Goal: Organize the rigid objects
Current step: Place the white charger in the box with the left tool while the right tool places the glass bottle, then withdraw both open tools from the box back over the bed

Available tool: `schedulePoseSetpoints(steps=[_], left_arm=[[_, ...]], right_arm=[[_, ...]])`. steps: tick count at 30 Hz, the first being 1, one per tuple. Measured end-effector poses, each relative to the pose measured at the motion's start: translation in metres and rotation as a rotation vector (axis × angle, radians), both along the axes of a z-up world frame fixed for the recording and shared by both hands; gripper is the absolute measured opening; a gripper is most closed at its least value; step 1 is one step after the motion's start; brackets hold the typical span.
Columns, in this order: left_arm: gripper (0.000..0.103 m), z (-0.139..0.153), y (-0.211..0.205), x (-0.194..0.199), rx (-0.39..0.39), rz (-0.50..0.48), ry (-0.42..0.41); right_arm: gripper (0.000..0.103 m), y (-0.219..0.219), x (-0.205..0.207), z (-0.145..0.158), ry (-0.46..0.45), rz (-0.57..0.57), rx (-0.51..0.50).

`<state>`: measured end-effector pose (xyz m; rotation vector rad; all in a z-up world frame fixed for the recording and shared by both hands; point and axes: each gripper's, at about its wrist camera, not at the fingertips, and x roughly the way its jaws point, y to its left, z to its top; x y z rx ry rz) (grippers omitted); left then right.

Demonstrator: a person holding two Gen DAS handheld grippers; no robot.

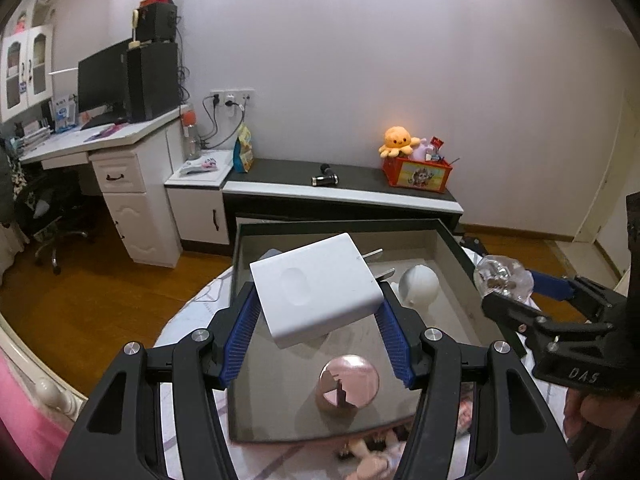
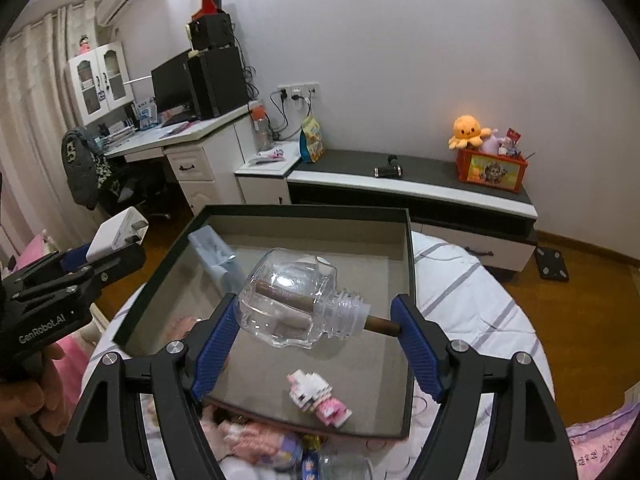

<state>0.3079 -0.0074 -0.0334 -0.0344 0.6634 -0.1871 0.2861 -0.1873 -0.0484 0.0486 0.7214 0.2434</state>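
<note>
Both grippers are loaded up over the dark tray on the bed. The left gripper is clamped on a white power adapter, prongs pointing right. The right gripper is pinching a clear glass bottle lengthwise, a brown stick through its neck. In the tray: a pink ball, a white ball, a blocky pink figure.

Glossy clear glass bottle; smooth matt white plastic charger.
</note>
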Motion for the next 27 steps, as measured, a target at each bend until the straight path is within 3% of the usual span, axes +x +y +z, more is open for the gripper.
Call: schedulePoseSetpoints(steps=[4, 6, 7, 8, 11, 13, 14, 15, 27], left_arm=[[0.060, -0.013, -0.010, 0.019, 0.019, -0.015, 0.038], [0.073, -0.021, -0.015, 0.027, 0.038, -0.005, 0.060], [0.087, -0.024, -0.015, 0.029, 0.046, 0.011, 0.063], [0.093, -0.025, -0.014, 0.030, 0.048, 0.024, 0.059], [0.101, -0.022, -0.008, 0.025, 0.033, 0.038, 0.037], [0.102, -0.019, -0.005, 0.019, 0.039, 0.051, 0.022], [0.103, -0.018, -0.002, 0.014, 0.045, 0.060, 0.014], [0.103, -0.017, -0.001, 0.011, 0.046, 0.066, 0.010], [0.103, 0.001, 0.016, -0.057, 0.023, 0.103, -0.031]], right_arm=[[0.078, -0.001, 0.013, -0.012, 0.034, -0.002, -0.002], [0.078, -0.001, 0.018, -0.019, 0.055, -0.003, -0.003], [0.078, -0.002, 0.020, -0.021, 0.061, -0.006, -0.002], [0.080, -0.002, 0.021, -0.023, 0.068, -0.010, 0.001], [0.086, -0.006, 0.021, -0.029, 0.085, -0.036, -0.002], [0.089, -0.009, 0.019, -0.028, 0.084, -0.058, -0.004], [0.100, -0.011, 0.018, -0.027, 0.083, -0.070, 0.007], [0.103, -0.015, 0.014, -0.025, 0.076, -0.084, 0.026], [0.103, -0.014, -0.040, 0.014, -0.020, -0.106, 0.090]])
